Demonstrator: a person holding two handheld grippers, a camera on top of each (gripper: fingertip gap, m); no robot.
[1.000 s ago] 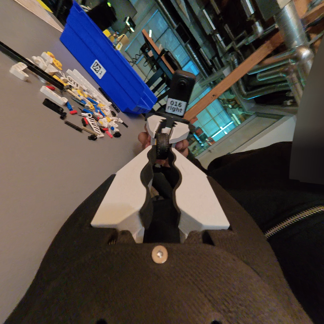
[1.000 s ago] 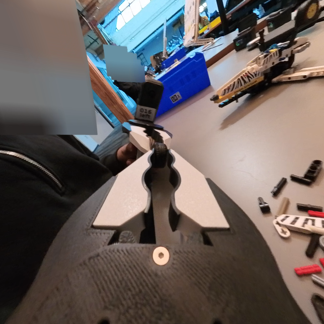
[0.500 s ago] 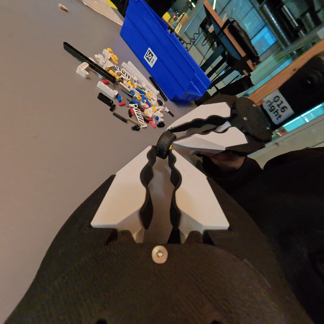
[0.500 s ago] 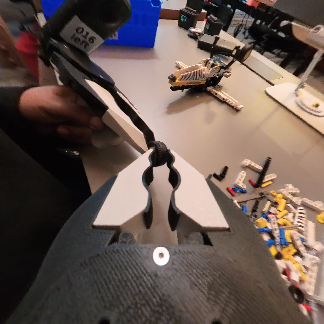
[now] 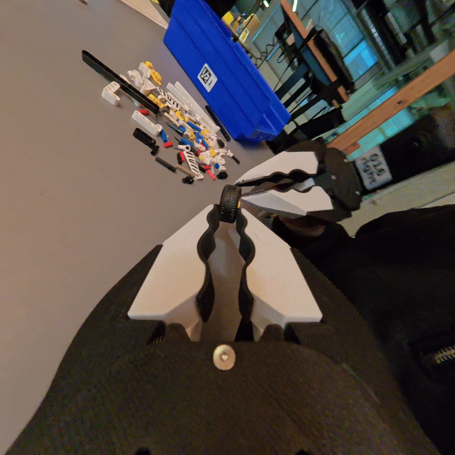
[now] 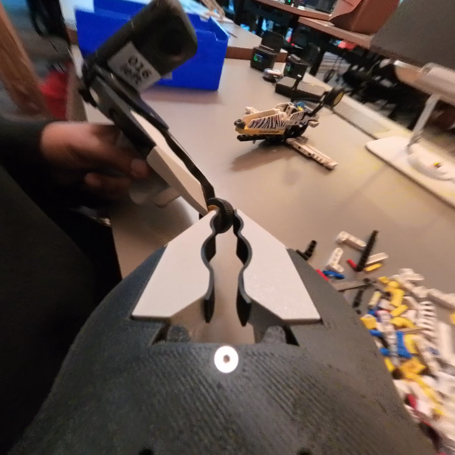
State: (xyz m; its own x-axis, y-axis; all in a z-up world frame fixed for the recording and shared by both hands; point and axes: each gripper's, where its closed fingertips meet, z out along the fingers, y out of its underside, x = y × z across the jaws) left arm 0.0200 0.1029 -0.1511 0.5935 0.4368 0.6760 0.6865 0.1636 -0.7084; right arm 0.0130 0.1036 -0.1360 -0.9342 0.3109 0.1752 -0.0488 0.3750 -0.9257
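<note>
Left wrist view showed the left gripper (image 5: pixel 228 209) narrowed onto a small black rubber tyre (image 5: pixel 230 203) with a yellow hub, its black pads (image 5: pixel 212 219) pressed against the tread. The right gripper (image 5: pixel 242 188) met the same tyre from the side, and in the right wrist view its own pads (image 6: pixel 213 222) were likewise closed on the tyre (image 6: pixel 222 214), held in the air above the grey table (image 6: pixel 283 197). The tyre looked light, soft and springy, grippy rather than slippery, best pinched across the tread. A pile of loose building pieces (image 5: pixel 182 128), a blue bin (image 5: pixel 221 81) and a striped model (image 6: pixel 275 123) lay well apart.
</note>
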